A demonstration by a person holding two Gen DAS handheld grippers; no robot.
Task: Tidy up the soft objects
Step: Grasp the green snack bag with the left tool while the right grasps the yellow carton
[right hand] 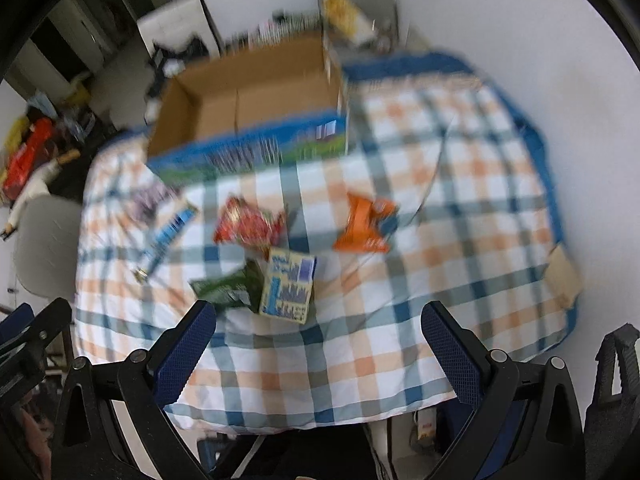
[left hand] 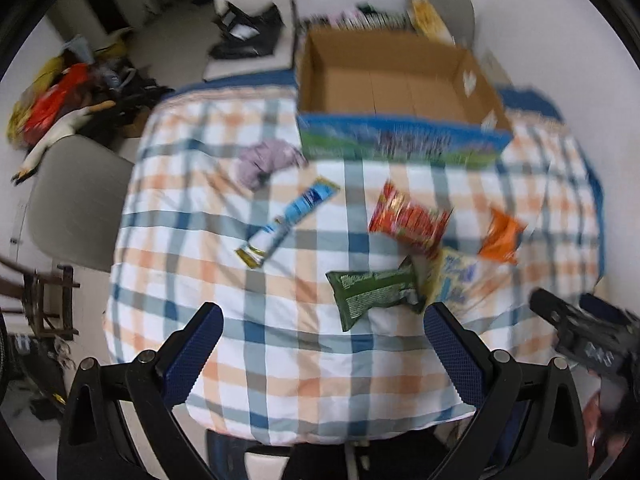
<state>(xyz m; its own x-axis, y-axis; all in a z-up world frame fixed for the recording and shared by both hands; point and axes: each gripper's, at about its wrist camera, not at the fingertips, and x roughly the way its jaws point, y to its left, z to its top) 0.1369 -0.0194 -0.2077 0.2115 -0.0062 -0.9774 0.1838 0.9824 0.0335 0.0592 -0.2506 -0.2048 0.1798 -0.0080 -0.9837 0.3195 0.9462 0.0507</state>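
Observation:
Several soft packets lie on a plaid-covered table [left hand: 280, 340]: a green packet [left hand: 372, 288], a red snack bag [left hand: 408, 216], an orange bag [left hand: 500, 236], a yellow-blue pack [left hand: 456, 276], a long blue packet [left hand: 288, 220] and a lilac cloth [left hand: 264, 160]. An open cardboard box [left hand: 396, 84] stands at the table's far side. My left gripper [left hand: 324, 340] is open and empty, hovering above the near table edge. My right gripper [right hand: 320, 344] is open and empty, just short of the yellow-blue pack [right hand: 288, 288] and green packet [right hand: 224, 288].
A grey chair [left hand: 76, 204] stands left of the table. Cluttered bags and toys [left hand: 52, 100] lie on the floor at the far left. Another chair [left hand: 444, 8] with items stands behind the box. A piece of cardboard [right hand: 564, 280] lies at the table's right edge.

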